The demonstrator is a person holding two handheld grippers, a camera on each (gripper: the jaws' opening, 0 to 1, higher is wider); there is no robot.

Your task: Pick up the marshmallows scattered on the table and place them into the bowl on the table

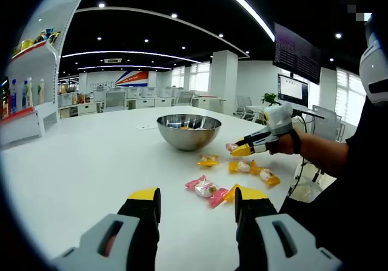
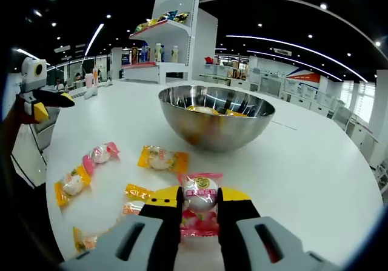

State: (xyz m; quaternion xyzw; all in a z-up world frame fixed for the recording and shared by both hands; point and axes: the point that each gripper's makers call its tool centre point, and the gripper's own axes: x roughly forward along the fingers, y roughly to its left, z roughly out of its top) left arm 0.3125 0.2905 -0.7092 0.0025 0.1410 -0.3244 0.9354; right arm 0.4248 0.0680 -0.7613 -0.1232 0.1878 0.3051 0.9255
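A steel bowl [image 1: 188, 130] [image 2: 215, 122] stands on the white table [image 1: 91, 162], with yellow-wrapped marshmallows [image 2: 203, 109] inside it. My right gripper [image 2: 200, 197] is shut on a pink-wrapped marshmallow [image 2: 201, 189], held just above the table short of the bowl; in the left gripper view the right gripper [image 1: 242, 150] comes in from the right. My left gripper [image 1: 197, 195] is open, and a pink marshmallow [image 1: 205, 188] lies on the table just ahead of its jaws. Yellow marshmallows [image 1: 208, 160] [image 1: 240, 166] [image 2: 160, 158] lie scattered nearby.
More wrapped marshmallows [image 2: 100, 154] [image 2: 73, 183] [image 2: 136, 199] lie left of the right gripper. The left gripper [image 2: 36, 104] shows at the far left edge of the right gripper view. A shelf unit [image 2: 176, 40] with bottles stands beyond the table. A person's arm [image 1: 321, 153] holds the right gripper.
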